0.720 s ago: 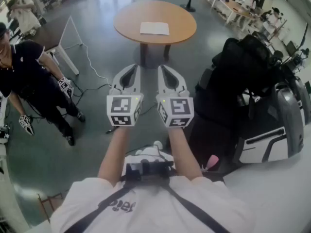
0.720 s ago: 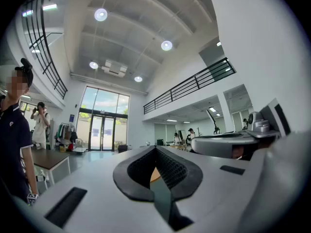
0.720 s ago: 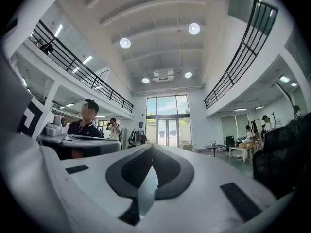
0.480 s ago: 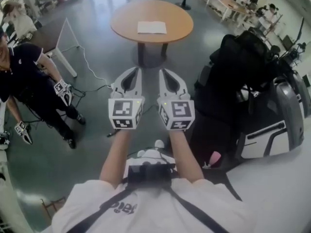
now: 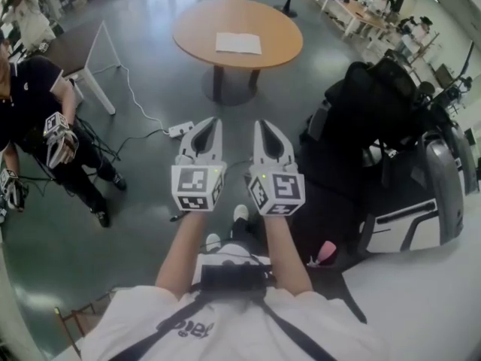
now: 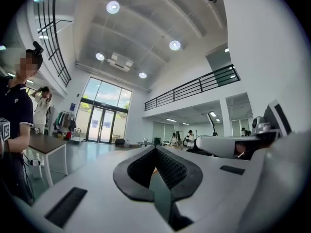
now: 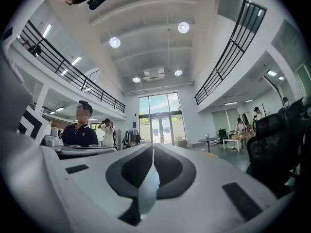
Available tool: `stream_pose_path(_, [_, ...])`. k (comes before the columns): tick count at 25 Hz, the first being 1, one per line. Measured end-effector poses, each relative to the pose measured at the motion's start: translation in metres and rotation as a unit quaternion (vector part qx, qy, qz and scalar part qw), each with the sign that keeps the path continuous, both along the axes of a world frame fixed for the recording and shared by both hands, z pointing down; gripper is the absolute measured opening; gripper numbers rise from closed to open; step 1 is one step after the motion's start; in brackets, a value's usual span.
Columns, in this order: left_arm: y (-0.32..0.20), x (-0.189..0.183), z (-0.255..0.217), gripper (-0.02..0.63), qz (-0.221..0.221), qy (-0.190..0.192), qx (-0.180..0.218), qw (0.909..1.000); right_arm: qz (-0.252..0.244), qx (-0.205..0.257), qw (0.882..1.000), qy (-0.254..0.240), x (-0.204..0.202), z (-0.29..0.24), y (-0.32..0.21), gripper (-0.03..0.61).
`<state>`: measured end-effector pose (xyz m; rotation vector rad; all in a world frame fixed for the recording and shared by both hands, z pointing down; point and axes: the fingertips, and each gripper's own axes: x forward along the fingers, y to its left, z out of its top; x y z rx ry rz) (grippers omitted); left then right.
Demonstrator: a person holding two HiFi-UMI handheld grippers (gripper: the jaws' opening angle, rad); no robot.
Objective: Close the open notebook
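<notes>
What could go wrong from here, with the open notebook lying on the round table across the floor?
1. A white cable and a power strip lie on the floor between the person and the round table; they could trip on them.
2. Both the left gripper and the right gripper are shut and empty; pushed at the notebook like that, they might slide it or crease a page rather than fold it shut.

Notebook (image 5: pixel 239 43) on round wooden table (image 5: pixel 199 28) (person (image 5: pixel 31 100) in black, left)
</notes>
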<state>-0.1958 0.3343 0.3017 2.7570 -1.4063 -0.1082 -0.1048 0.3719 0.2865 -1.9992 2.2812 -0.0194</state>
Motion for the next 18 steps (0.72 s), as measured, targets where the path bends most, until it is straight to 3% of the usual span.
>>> stream_pose_path(7, [-0.032, 0.009, 0.0, 0.012, -0.011, -0.009, 0.009, 0.9998, -0.012, -0.008, 1.0, 0.02, 0.007, 0.007, -0.035, 0.02])
stream_pose_path(11, [-0.062, 0.039, 0.008, 0.011, 0.002, -0.021, -0.022, 0.9995, -0.1, -0.028, 0.995, 0.008, 0.008, 0.007, -0.069, 0.008])
stream_pose_path(12, [-0.069, 0.047, 0.007, 0.011, 0.001, -0.021, -0.021, 0.9996, -0.103, -0.033, 0.994, 0.007, 0.014, 0.006, -0.077, 0.008])
stream_pose_path(18, [-0.113, 0.087, -0.024, 0.011, -0.011, -0.04, 0.026, 0.9988, -0.042, -0.033, 0.999, 0.008, 0.073, -0.008, -0.129, 0.008])
